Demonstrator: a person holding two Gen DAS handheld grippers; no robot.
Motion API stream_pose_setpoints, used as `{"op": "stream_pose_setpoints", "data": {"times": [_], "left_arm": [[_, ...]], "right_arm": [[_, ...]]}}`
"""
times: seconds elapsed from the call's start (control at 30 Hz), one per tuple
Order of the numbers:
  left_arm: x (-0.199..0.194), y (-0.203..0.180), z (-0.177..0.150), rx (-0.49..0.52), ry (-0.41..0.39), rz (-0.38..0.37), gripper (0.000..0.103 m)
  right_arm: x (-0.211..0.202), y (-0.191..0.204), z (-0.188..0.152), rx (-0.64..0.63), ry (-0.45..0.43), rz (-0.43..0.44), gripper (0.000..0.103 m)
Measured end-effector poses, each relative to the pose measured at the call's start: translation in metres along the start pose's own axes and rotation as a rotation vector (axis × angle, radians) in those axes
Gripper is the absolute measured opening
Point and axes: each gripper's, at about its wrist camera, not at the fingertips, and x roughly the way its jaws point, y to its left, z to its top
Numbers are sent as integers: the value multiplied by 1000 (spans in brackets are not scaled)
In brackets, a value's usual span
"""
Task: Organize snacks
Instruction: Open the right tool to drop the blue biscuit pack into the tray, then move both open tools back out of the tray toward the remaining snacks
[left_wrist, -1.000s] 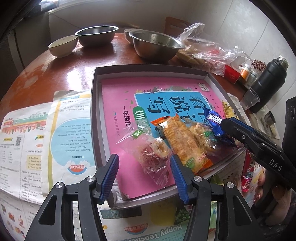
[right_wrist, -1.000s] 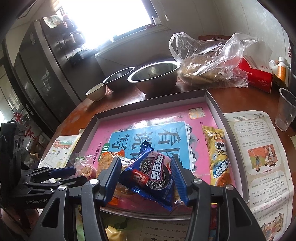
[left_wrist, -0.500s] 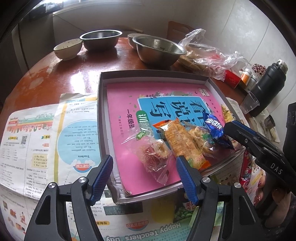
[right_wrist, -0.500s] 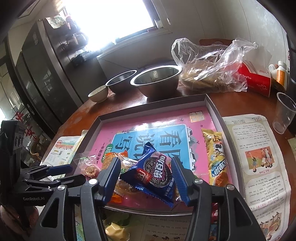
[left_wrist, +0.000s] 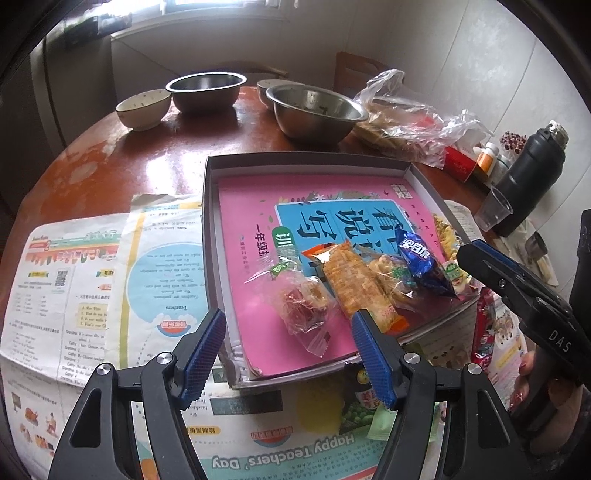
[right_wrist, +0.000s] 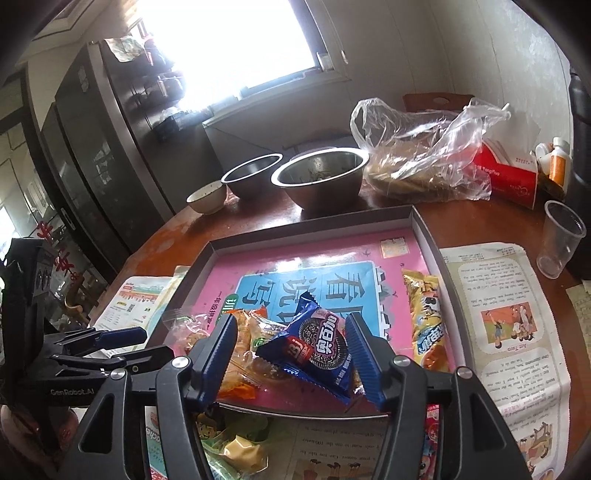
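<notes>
A grey tray with a pink book in it holds several snacks: a clear-wrapped pastry, an orange cracker pack, a blue cookie pack and a yellow pack. My left gripper is open and empty, above the tray's near edge in front of the pastry. My right gripper is open, its fingers either side of the blue cookie pack, which lies on the other snacks. More snack packs lie on the newspaper before the tray.
Two steel bowls and a small ceramic bowl stand at the back of the round table. A plastic bag of food, a red box, a plastic cup and a black flask stand at the right. Newspaper covers the near table.
My left gripper has pulled back toward the near edge of the tray and opened wider. My right gripper has drawn back slightly; the blue cookie pack stays between its open fingers.
</notes>
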Motion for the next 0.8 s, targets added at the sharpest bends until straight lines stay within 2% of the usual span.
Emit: {"op": "stream_pose_setpoints", "data": {"times": [0.8], "left_arm": [[-41,1,-7,-25,-82,6,73]], "right_arm": [[-55,-13,9,8,-110,-19,63]]}}
